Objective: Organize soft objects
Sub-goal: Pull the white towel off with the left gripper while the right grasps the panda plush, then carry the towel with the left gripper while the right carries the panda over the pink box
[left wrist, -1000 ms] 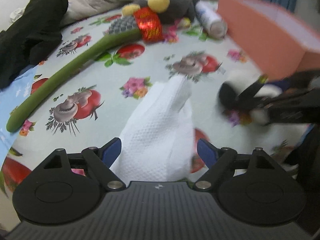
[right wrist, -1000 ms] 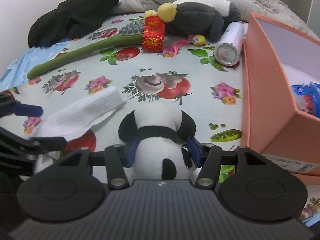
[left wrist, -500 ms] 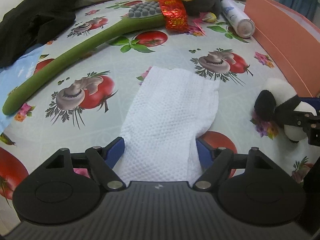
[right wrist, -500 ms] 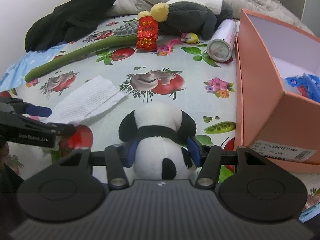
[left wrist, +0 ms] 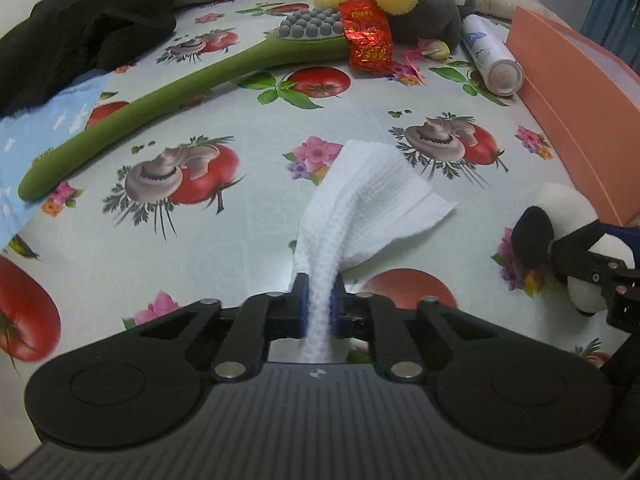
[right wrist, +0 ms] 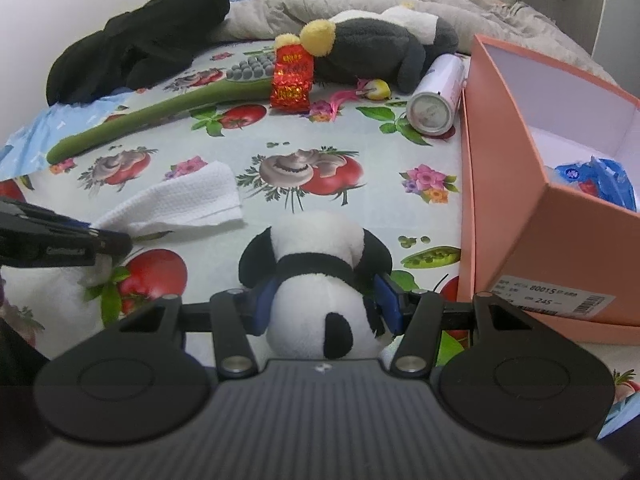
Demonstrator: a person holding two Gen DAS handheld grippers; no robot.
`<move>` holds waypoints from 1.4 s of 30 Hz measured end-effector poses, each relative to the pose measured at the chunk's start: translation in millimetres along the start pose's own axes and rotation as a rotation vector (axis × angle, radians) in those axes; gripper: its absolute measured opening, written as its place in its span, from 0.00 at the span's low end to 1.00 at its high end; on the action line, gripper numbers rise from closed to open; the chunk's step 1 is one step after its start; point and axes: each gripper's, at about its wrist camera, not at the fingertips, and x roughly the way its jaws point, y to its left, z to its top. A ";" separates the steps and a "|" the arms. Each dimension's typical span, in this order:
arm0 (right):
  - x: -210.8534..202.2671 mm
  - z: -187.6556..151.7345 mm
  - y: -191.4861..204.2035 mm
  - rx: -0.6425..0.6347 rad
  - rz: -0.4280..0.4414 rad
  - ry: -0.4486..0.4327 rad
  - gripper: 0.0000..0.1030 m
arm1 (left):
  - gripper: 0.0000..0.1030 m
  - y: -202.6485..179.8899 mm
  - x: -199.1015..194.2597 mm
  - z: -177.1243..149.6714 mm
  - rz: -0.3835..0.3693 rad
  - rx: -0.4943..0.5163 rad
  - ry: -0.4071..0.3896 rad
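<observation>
The left gripper (left wrist: 319, 306) was closing its jaws on one white cloth (left wrist: 372, 204), whose near end was bunched into a narrow rope between the blue pads. The cloth's long axis ran straight away from that gripper, fanning out wider at its far end, which lay on the printed sheet (left wrist: 248, 240).

The right gripper (right wrist: 326, 304) stood about half open and clamped one panda toy (right wrist: 316, 280) by its body. The panda sat upright with its back to that camera, its head pointing away, just beside the orange box (right wrist: 516, 184).

At the far side lay one green brush (left wrist: 168, 100), its long handle slanting from near left to far right. Against its head rested one red packet (left wrist: 366, 38). Behind that lay one grey plush (right wrist: 372, 50) and one can (right wrist: 436, 96) on its side, base towards the right camera. One black garment (right wrist: 136, 40) was heaped at the far left.
</observation>
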 end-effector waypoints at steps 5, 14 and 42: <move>-10.2 1.0 2.5 0.005 0.015 -0.021 0.54 | 0.08 -3.8 -14.0 0.8 -0.024 -0.059 -0.028; -47.7 17.4 1.4 0.008 0.024 -0.103 0.54 | 0.08 -15.6 -65.6 14.1 -0.058 -0.118 -0.130; -204.2 22.7 -64.5 0.098 -0.068 -0.280 0.54 | 0.08 -130.4 -203.2 17.9 -0.263 -0.130 -0.277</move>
